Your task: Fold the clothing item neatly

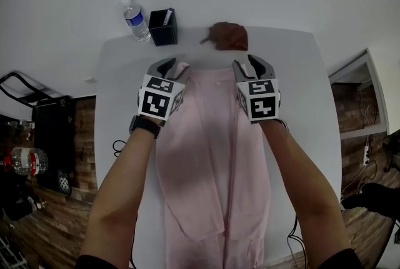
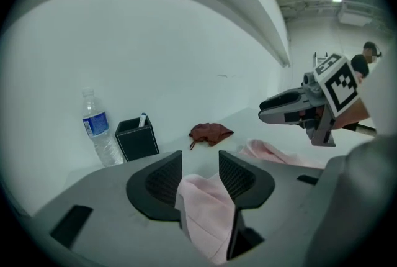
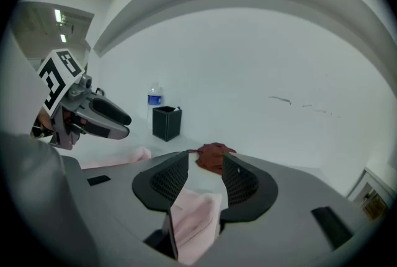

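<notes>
A pale pink garment point(image 1: 212, 155) lies lengthwise on the white table point(image 1: 312, 111), its sides folded in toward the middle. Both grippers hover low at its far edge. My left gripper point(image 1: 172, 65) is at the far left corner, and the left gripper view shows its jaws parted around a loose flap of pink cloth point(image 2: 205, 213), the pads not pressing on it. My right gripper point(image 1: 247, 63) is at the far right corner. Its jaws are parted too, with a pink corner point(image 3: 193, 216) lying slack between them.
Beyond the garment, near the table's far edge, stand a water bottle point(image 1: 136, 20) and a black pen holder point(image 1: 164, 27), and a crumpled reddish-brown cloth point(image 1: 229, 36) lies there. The table's side edges drop to a wooden floor with cables point(image 1: 119, 147).
</notes>
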`<state>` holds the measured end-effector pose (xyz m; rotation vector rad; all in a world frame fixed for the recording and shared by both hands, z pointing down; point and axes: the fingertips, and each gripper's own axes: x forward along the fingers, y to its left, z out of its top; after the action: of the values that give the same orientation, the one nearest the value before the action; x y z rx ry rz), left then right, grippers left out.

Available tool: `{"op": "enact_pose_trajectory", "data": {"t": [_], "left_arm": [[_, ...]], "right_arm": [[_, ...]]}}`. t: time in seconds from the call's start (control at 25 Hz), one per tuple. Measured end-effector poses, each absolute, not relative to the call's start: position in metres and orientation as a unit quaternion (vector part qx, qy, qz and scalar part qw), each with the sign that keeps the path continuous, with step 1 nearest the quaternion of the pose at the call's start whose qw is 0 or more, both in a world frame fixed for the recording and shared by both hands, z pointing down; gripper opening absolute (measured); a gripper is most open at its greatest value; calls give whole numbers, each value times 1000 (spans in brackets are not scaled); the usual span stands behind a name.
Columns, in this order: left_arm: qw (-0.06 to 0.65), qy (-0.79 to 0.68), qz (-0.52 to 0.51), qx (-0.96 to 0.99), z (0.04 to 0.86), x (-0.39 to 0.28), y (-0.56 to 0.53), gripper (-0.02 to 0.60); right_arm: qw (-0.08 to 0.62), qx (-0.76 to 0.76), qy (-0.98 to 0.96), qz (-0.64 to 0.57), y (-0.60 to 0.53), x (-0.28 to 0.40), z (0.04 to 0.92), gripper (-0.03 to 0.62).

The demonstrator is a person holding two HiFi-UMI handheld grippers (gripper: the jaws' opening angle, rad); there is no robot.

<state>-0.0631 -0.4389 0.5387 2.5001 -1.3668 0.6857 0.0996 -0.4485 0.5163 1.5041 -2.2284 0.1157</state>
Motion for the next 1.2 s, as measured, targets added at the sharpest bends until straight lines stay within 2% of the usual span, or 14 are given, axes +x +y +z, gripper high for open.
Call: {"op": "enact_pose_trajectory", "data": {"t": [0.2, 0.36, 0.72, 1.2], "left_arm": [[86, -470, 209, 853, 506, -64, -430, 166], [80, -465, 180, 863, 482, -63, -391, 143], [80, -448, 137, 880, 431, -64, -231, 77], [123, -403, 133, 897, 437, -56, -30, 54]], "right_arm": [[207, 530, -820, 65, -424, 105, 499, 147], [193, 518, -828, 95, -370, 110, 498, 112], [156, 486, -853, 114, -223, 88, 445, 77], [182, 457, -858, 146, -48, 71, 441, 77]]}}
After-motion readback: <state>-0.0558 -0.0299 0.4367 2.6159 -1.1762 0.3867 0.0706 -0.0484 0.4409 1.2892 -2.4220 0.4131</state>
